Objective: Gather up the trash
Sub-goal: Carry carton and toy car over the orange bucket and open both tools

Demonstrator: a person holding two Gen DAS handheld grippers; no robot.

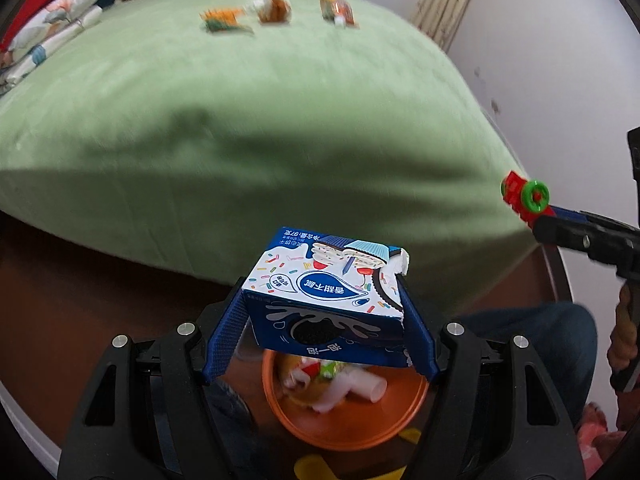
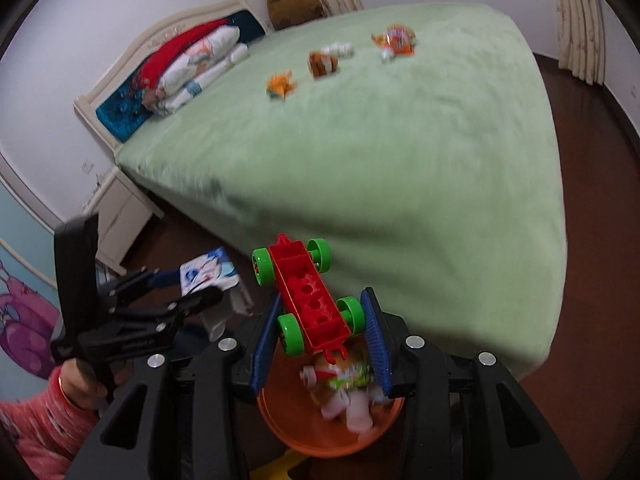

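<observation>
My left gripper is shut on a blue and white cookie box and holds it above an orange bin that has wrappers and a white tube inside. My right gripper is shut on a red toy car with green wheels, held over the same orange bin. The toy car also shows in the left wrist view, and the box in the right wrist view. Several wrappers and a small brown item lie far off on the green bed.
Folded bedding lies at the headboard. A white nightstand stands left of the bed. The floor is dark wood. A brown plush sits behind the bed. Something yellow lies below the bin.
</observation>
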